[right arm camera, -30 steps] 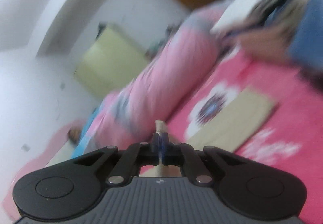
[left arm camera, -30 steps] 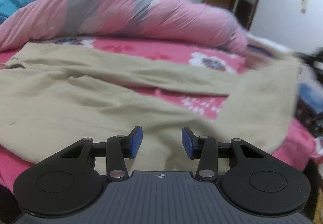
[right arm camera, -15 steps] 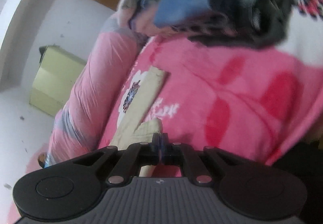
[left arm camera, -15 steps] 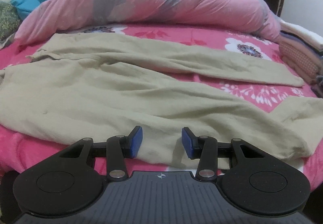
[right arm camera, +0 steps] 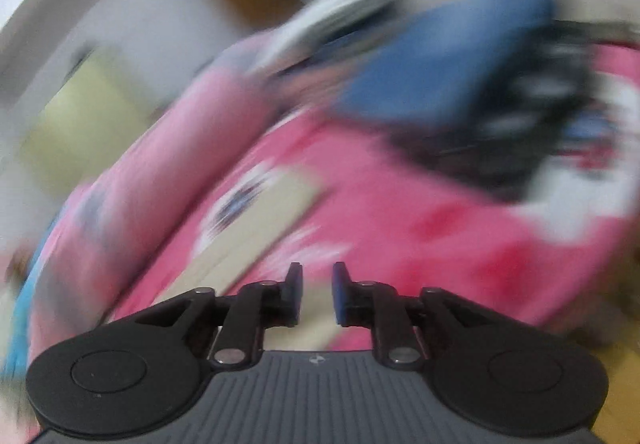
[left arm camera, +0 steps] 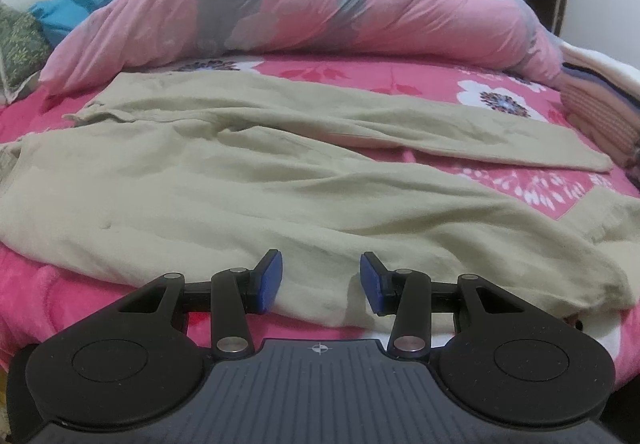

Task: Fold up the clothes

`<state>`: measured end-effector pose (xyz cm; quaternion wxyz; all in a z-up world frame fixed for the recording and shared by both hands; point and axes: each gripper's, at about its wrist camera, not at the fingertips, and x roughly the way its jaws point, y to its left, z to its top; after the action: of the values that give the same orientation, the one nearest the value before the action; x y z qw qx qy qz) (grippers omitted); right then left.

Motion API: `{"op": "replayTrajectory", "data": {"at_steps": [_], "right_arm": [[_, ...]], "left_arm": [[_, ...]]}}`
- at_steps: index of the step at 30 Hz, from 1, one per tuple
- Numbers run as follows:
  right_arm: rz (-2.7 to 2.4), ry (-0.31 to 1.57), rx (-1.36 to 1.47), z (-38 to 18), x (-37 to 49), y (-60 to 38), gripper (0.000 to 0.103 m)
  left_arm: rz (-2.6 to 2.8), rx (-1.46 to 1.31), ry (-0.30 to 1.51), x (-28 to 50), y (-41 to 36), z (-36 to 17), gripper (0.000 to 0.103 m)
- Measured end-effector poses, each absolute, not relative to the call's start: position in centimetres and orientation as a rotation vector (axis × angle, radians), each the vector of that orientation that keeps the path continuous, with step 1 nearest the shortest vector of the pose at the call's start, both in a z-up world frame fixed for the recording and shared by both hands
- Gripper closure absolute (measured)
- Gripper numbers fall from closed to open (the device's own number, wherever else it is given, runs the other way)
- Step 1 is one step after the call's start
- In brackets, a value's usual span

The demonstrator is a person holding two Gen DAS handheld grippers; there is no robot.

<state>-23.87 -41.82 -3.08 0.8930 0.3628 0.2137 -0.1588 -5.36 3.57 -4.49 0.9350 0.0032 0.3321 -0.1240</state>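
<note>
Lying spread across the pink bedsheet (left arm camera: 400,76), beige trousers (left arm camera: 224,180), long axis running left to right, two legs splaying apart toward the right, cloth rumpled and creased, not folded. Hovering right at the near hem, left gripper (left arm camera: 320,278), jaws standing wide with nothing between them, clearly the nearer tool. Swinging through blur over the right end, right gripper (right arm camera: 317,294), jaws parted narrowly and empty, one beige leg end showing off to its left. Bunching up behind, pink quilt (left arm camera: 360,4); stacking at far right, folded clothes (left arm camera: 596,116).
</note>
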Motion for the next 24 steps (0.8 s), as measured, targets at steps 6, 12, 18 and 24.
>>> {"op": "replayTrajectory", "data": {"at_steps": [6,12,18,24], "right_arm": [[0.157,0.721,0.613,-4.7,-13.0,-30.7,0.051],[0.539,0.818,0.331,-5.3,-8.4,-20.5,0.074],[0.650,0.628,-0.194,-4.8,-15.6,-12.5,0.070],[0.695,0.632,-0.334,-5.3,-16.9,-12.1,0.063]], "left_arm": [[-0.291,-0.021,0.631,-5.9,3.9,-3.2,0.060],[-0.403,-0.103,0.634,-4.9,3.9,-1.8,0.050],[-0.513,-0.149,0.615,-3.3,2.4,-2.5,0.047],[-0.419,-0.053,0.652,-2.2,1.4,-5.2,0.047]]}}
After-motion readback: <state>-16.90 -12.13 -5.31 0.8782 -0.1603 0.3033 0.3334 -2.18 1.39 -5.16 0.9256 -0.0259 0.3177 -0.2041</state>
